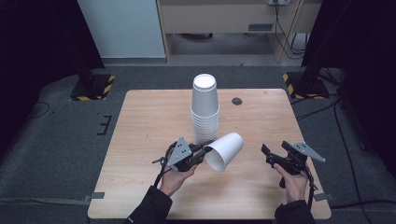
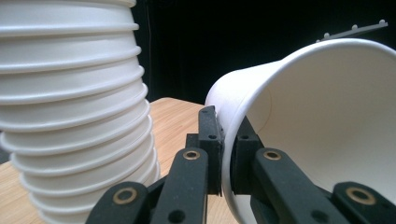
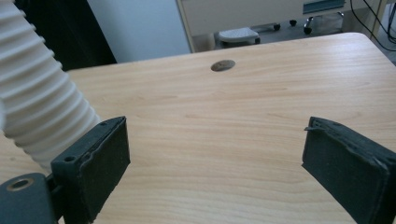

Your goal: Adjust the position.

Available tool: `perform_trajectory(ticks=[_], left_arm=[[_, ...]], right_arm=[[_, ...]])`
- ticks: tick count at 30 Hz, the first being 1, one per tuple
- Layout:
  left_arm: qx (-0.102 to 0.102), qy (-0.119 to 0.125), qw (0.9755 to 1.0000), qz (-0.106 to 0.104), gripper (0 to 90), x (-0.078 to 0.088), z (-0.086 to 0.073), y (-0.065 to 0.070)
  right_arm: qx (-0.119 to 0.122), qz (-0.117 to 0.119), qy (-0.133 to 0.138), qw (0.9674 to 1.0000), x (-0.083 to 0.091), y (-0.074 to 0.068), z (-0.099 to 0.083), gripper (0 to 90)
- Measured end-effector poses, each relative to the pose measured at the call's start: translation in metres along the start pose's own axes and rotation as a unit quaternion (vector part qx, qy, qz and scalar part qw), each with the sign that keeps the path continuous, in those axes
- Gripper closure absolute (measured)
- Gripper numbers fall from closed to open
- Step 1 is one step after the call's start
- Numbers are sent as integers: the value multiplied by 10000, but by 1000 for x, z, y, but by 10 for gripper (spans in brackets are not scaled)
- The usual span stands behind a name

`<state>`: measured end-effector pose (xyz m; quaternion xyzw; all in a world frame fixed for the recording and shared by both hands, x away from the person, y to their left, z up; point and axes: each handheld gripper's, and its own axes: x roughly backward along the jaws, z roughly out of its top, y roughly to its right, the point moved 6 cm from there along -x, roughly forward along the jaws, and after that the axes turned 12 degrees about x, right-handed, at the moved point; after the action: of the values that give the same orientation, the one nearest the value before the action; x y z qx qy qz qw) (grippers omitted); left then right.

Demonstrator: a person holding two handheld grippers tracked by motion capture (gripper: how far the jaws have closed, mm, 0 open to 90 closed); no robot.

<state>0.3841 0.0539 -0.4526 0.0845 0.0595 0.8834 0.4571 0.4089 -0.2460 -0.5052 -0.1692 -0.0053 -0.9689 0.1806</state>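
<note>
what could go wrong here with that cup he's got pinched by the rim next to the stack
1. The left tool grips the loose paper cup only by its thin rim, one jaw inside and one outside, so the wall may crease or the tilted cup may slip free.
2. The cup hangs right beside the tall stack of cups; a sideways swing could topple it.
3. The right tool is open and apart, so nothing steadies the stack.

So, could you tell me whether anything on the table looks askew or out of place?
Only the single white paper cup: it is tipped sideways, pinched by its rim in the left gripper, beside the upright stack of white paper cups. Nothing looks spilled or damaged.
</note>
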Motion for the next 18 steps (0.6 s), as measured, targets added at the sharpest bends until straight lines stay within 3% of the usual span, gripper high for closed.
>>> perform_trajectory(ticks=[12,18], left_arm=[[53,-172,9997,143,856,28,-2,-10],[69,-275,9993,244,857,46,-5,-16]], right_arm=[[517,-88,-429,9977,-1,3,-13,69],[615,-150,-488,9968,-1,5,-16,68]])
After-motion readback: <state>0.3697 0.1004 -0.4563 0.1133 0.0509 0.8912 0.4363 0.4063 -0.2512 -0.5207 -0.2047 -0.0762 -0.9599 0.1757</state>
